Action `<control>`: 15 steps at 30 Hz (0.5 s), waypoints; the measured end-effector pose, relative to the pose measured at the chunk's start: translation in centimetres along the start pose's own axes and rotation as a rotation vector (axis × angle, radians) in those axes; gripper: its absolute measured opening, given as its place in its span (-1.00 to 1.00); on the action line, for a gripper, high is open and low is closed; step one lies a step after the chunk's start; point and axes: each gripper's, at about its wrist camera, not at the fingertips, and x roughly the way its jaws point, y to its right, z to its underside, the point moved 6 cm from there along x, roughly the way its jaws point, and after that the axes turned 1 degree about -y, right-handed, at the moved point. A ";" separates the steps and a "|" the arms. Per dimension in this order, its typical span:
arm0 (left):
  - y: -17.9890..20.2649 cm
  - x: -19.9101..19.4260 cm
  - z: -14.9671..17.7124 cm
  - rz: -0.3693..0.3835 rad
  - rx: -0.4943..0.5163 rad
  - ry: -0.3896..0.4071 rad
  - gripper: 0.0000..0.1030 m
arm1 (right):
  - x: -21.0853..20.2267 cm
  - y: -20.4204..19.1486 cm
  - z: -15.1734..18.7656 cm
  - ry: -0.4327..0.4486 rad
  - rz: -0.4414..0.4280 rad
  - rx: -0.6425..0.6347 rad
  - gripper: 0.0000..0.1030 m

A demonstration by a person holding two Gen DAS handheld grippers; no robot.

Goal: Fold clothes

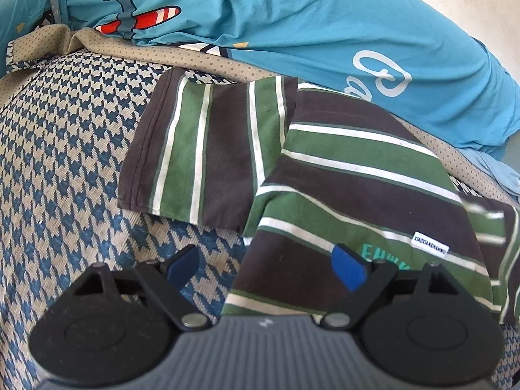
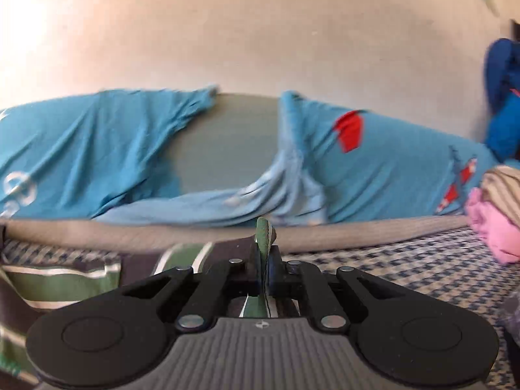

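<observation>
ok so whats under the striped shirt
The striped shirt lies on a houndstooth cover, visible all around it. Its far edge reaches the dotted beige border. Anything directly beneath the fabric is hidden.

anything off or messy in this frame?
Nothing damaged. The striped shirt lies half-folded and skewed on the checked bedspread, one sleeve sticking out sideways. The right gripper is shut on a shirt edge; the left gripper is open over it. The blue pillowcase behind is rumpled and gaping.
</observation>
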 end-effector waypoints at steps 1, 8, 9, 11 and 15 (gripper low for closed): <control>0.1 0.1 0.1 -0.001 0.005 -0.001 0.73 | 0.2 0.8 -0.3 0.006 0.025 0.015 -0.90; 0.4 0.7 0.6 -0.012 0.027 -0.013 0.75 | 1.1 4.5 -0.5 -0.053 0.157 0.105 -0.90; 0.4 0.7 0.7 -0.015 0.029 -0.012 0.75 | 1.2 4.9 -0.4 -0.071 0.181 0.122 -0.90; 0.4 0.7 0.6 -0.019 0.032 -0.012 0.76 | 1.9 5.0 0.2 -0.123 0.181 0.108 -0.89; 0.4 0.8 0.6 -0.034 0.035 -0.009 0.76 | 1.8 5.8 0.8 -0.128 0.200 0.137 -0.74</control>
